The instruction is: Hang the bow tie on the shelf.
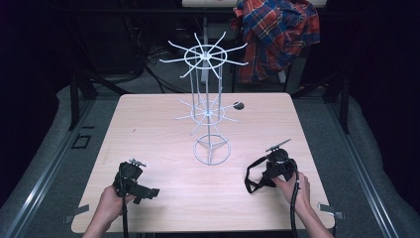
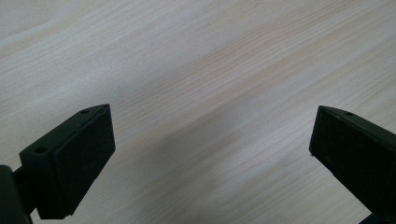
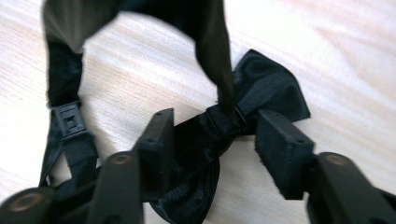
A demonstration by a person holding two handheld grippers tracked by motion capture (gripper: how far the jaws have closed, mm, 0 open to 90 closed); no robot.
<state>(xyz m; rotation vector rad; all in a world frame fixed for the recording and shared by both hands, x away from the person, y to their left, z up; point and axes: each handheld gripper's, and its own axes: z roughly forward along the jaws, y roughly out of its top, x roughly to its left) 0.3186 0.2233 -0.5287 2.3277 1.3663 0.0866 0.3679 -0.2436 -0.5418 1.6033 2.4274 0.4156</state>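
A black satin bow tie point(image 3: 271, 84) with a strap and plastic clasp point(image 3: 70, 123) lies on the pale wood table point(image 1: 163, 134) at the near right. My right gripper point(image 3: 215, 126) points down at it, its pads closed against the tie's middle knot; the strap loop point(image 1: 253, 182) trails left of the right gripper point(image 1: 270, 168). A white wire display rack point(image 1: 210, 106) with two tiers of spokes stands mid-table. My left gripper point(image 1: 144, 179) rests low at the near left. In its own view the left gripper point(image 2: 210, 135) is wide open over bare wood.
The rack's ring base point(image 1: 212, 150) sits between the two hands. A small dark round object point(image 1: 238, 105) sits by a lower spoke tip. A plaid shirt point(image 1: 277, 34) hangs behind the table. Dark floor and metal rails flank the table.
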